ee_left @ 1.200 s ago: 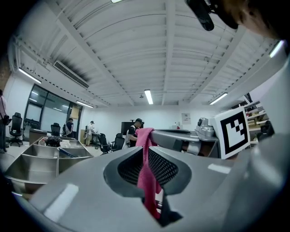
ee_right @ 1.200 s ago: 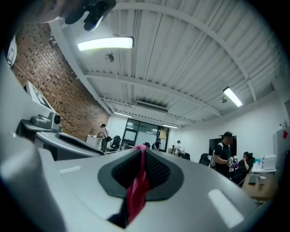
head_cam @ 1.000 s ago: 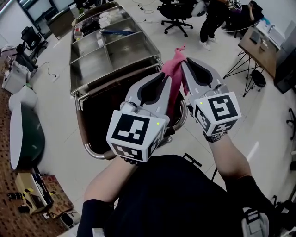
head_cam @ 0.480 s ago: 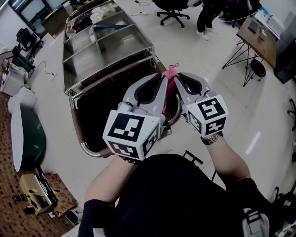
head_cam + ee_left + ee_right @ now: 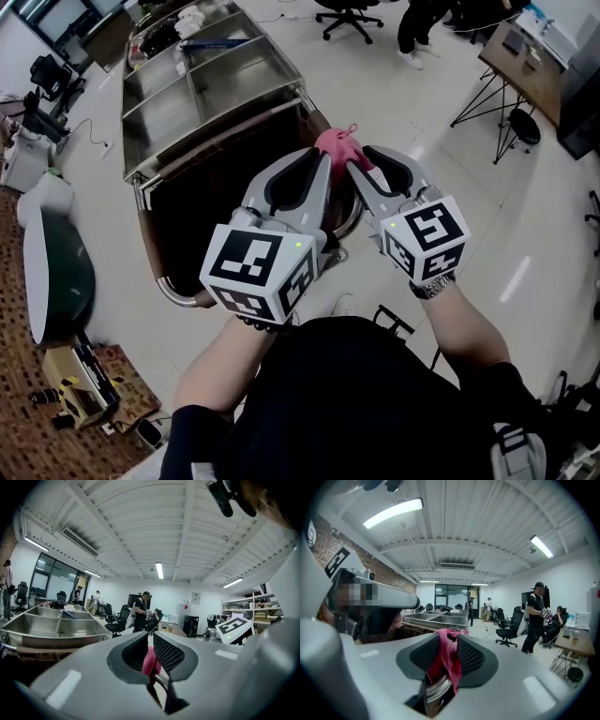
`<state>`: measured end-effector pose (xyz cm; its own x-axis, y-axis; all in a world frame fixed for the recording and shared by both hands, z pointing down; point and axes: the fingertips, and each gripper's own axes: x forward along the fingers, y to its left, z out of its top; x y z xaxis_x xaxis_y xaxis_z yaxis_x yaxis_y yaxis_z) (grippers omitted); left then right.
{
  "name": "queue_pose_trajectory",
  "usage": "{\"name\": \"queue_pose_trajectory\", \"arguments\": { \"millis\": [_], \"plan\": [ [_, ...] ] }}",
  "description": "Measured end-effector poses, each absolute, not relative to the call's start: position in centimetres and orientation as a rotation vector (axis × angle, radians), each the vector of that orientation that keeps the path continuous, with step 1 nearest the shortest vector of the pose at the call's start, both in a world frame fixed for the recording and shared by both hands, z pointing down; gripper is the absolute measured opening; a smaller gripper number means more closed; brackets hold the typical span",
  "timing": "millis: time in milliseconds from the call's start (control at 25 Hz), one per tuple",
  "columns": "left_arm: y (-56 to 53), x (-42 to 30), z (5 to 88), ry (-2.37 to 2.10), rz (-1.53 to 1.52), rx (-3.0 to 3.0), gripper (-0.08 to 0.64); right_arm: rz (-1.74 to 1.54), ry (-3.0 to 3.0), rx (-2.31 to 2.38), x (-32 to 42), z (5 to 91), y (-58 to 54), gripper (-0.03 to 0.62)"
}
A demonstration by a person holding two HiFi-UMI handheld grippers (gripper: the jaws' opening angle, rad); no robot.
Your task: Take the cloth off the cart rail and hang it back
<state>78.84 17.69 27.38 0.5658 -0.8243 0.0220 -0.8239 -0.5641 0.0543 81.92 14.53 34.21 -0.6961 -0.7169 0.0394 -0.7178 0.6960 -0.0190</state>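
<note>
A pink cloth (image 5: 336,145) is bunched between the tips of both grippers, above the near end of the steel cart (image 5: 216,84). My left gripper (image 5: 325,161) is shut on the cloth (image 5: 149,662), which shows as a narrow strip between its pads. My right gripper (image 5: 358,159) sits close beside it. Its jaws have just been opening, and the cloth (image 5: 451,660) hangs loosely between them, lying against one pad. The cart's handle rail (image 5: 173,291) curves below the grippers, and they hide its middle part.
The cart has several steel compartments, with clutter in the far ones (image 5: 178,23). Office chairs (image 5: 349,11) and a standing person (image 5: 417,28) are beyond it. A desk on thin legs (image 5: 511,70) stands at right. A dark green cushion (image 5: 52,272) lies at left.
Both grippers have come down toward the cart's rail with the cloth. The cloth stood tall between the tips and now sits bunched low. The right jaws stand wider apart.
</note>
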Motion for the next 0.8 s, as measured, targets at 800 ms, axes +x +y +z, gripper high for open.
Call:
{"name": "queue_pose_trajectory", "arguments": {
  "millis": [800],
  "plan": [
    [24.9, 75.2, 26.4, -1.273, -0.069, 2.815, 0.021, -0.017, -2.802, 1.407, 79.5, 31.1, 22.7, 0.127]
  ]
}}
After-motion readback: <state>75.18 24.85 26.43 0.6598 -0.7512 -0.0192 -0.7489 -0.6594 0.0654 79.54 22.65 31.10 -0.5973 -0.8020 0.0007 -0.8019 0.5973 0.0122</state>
